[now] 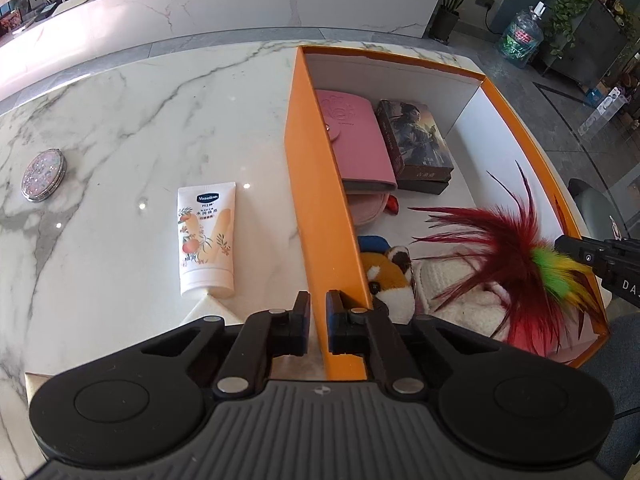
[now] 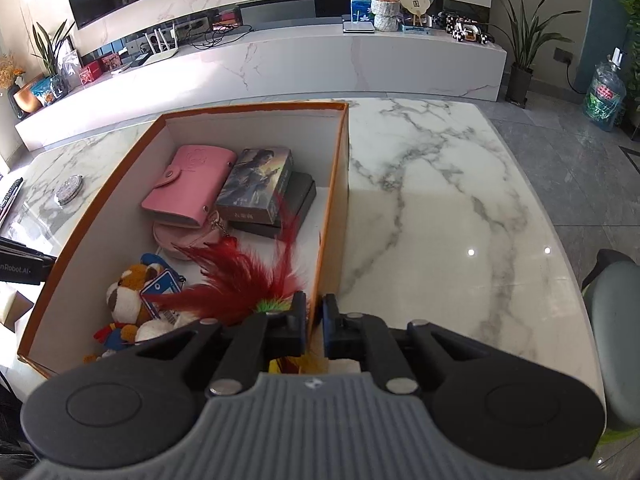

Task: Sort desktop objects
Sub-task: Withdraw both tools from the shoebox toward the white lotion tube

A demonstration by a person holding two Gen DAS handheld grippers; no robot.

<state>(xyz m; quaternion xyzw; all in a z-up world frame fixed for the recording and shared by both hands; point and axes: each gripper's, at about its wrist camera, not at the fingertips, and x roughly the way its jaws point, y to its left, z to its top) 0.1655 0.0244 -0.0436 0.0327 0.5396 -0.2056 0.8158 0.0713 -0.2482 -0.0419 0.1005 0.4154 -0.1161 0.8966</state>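
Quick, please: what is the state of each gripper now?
Left gripper: jaws nearly closed, holding nothing, above the orange box wall.
Right gripper: closed on the feather toy, over the box.

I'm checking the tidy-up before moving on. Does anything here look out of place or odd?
Two items lie outside the orange box: the Vaseline tube and a glittery round compact, both on the marble table. Above the box, the feather toy sticks up over the plush fox, near the right gripper.

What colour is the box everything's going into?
The box is orange outside and white inside, clearest in the left wrist view.
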